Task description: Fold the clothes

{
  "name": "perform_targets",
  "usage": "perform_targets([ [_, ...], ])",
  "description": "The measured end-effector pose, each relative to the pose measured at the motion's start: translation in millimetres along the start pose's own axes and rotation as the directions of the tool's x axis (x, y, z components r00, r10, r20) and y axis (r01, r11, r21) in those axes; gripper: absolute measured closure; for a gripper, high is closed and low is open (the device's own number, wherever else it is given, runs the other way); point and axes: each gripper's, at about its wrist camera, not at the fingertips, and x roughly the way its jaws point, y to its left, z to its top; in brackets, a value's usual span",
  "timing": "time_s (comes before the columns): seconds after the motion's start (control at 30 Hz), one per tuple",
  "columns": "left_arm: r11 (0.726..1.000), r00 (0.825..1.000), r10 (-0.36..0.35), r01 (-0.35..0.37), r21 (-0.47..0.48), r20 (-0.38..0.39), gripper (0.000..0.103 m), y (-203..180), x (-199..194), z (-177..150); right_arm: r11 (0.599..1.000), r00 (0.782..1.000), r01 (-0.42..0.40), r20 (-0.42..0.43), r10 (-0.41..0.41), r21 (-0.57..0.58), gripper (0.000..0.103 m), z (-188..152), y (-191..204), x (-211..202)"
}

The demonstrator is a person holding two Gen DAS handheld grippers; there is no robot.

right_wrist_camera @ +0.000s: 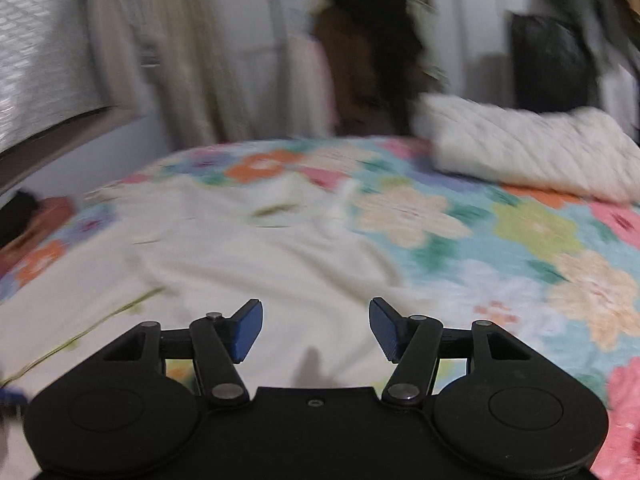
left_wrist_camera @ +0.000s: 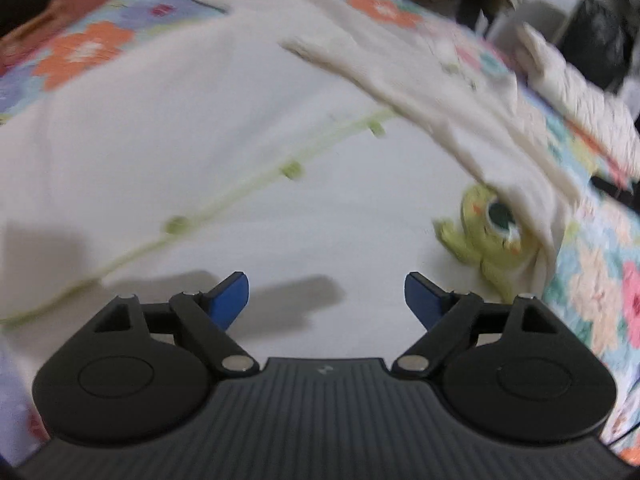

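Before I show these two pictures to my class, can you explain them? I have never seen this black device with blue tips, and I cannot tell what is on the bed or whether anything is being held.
A person holds one hand-held claw in each hand; there is no robot arm. Each picture comes from a wide-angle camera on a claw, looking forward along its two blue-padded fingers. The left claw and the right claw both stand open and hold nothing. Below them a white garment with a thin green stitched line lies spread on a flower-patterned bedspread. A green frog motif shows on the garment, partly covered by a folded-over flap. A white quilted pillow rests at the bed's far side. Both pictures are motion-blurred.
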Motion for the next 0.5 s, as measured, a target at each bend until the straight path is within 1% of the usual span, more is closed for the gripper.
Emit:
perform_targets([
  [0.03,1.000,1.000,-0.002,0.002,-0.015,0.014,0.018,5,-9,1,0.999,1.000,0.007,-0.012,-0.008,-0.036,0.036,1,14,-1],
  [0.1,0.999,0.999,-0.004,0.006,-0.047,0.041,0.018,14,-25,4,0.994,0.999,0.020,-0.034,-0.024,-0.108,0.035,4,43,-2],
  [0.2,0.997,0.998,-0.003,0.007,-0.070,0.059,0.018,26,-45,5,0.993,0.996,-0.059,-0.068,0.053,-0.103,0.035,19,79,-7],
  [0.27,0.996,0.996,0.006,0.001,-0.086,0.086,0.018,38,-60,8,0.979,0.987,-0.143,-0.095,0.130,-0.144,0.035,31,105,-14],
  [0.33,0.996,0.993,0.023,-0.012,-0.092,0.120,0.018,51,-73,10,0.950,0.970,-0.229,-0.132,0.204,-0.210,0.034,42,132,-24],
  [0.37,0.995,0.990,0.034,-0.020,-0.101,0.134,0.018,57,-79,11,0.936,0.956,-0.267,-0.184,0.227,-0.230,0.033,43,144,-26],
  [0.43,0.990,0.987,0.041,-0.020,-0.137,0.153,0.018,69,-87,10,0.903,0.918,-0.342,-0.298,0.262,-0.259,0.034,43,166,-32],
  [0.47,0.989,0.988,0.033,-0.010,-0.150,0.154,0.018,72,-89,10,0.890,0.909,-0.363,-0.314,0.273,-0.277,0.034,43,174,-38],
  [0.5,0.987,0.988,0.025,0.001,-0.161,0.154,0.018,74,-90,10,0.881,0.905,-0.371,-0.325,0.273,-0.293,0.033,46,180,-41],
])
